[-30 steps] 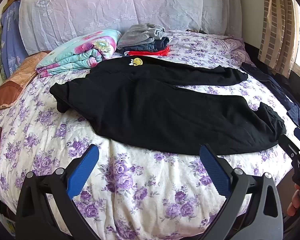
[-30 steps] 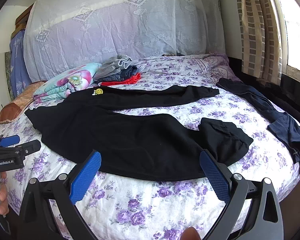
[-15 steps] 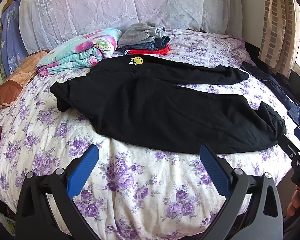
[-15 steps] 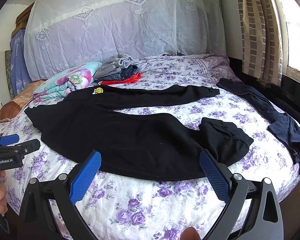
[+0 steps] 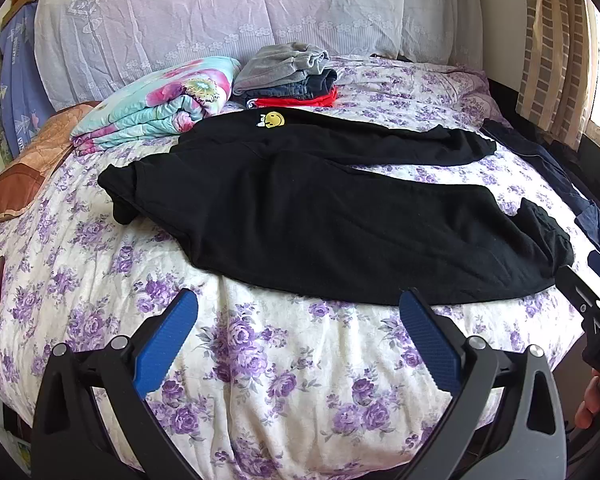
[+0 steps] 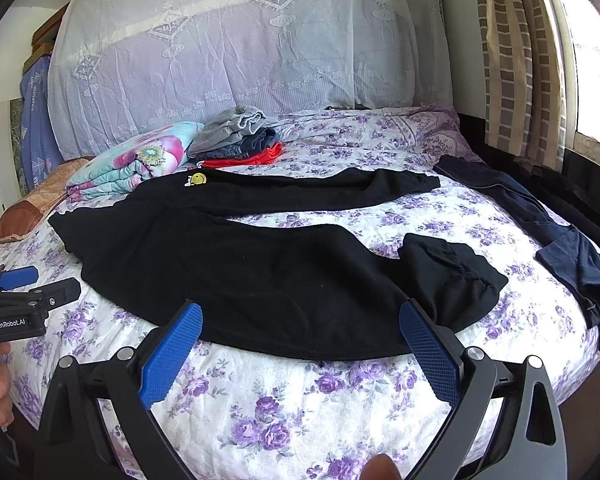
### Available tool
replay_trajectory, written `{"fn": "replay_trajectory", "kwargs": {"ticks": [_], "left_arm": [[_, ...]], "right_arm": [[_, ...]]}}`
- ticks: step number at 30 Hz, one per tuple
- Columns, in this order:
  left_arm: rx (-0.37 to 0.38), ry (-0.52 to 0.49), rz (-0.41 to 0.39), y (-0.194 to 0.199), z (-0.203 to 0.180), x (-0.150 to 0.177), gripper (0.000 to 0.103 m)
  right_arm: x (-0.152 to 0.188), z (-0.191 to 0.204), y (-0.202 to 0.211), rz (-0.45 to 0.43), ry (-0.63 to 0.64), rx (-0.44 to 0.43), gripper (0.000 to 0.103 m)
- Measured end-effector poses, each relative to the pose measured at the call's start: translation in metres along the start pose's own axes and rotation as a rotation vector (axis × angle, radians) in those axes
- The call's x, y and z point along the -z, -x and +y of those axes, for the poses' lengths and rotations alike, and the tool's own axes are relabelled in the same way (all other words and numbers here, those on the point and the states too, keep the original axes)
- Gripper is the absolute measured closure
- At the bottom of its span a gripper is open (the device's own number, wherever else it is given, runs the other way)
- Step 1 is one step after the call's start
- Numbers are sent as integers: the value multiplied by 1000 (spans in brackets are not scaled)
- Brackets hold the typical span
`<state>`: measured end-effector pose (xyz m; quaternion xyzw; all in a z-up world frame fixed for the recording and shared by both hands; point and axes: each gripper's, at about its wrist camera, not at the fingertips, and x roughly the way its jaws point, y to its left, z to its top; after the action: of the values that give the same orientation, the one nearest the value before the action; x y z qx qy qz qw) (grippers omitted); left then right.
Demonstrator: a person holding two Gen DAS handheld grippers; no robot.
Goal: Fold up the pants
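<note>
A bed [image 5: 260, 360] covered in a white sheet printed with purple flowers filled the room, a lace-draped headboard [image 6: 240, 48] at its far end. The black fleece pants [image 5: 320, 216] with a yellow smiley patch lay spread flat across the middle, waist to the left, legs splayed apart to the right, the near cuff bunched; probably laid out so one leg could be folded over the other. Folded clothes [image 5: 288, 76] and a floral quilt [image 5: 160, 108] sat far left, seemingly done already. The left gripper [image 5: 296, 340] and the right gripper [image 6: 300, 348] hovered at the near edge, jaws spread wide, holding and touching nothing.
</note>
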<state>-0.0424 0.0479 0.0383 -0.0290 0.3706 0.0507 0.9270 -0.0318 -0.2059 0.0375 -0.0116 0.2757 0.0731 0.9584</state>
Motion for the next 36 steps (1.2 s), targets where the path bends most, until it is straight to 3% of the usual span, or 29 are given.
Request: {"fn": "replay_trajectory", "kwargs": {"ticks": [36], "left_arm": [[-21, -13, 18, -9, -19, 10, 4]], "right_arm": [[2, 1, -5, 9, -8, 8, 3]]}}
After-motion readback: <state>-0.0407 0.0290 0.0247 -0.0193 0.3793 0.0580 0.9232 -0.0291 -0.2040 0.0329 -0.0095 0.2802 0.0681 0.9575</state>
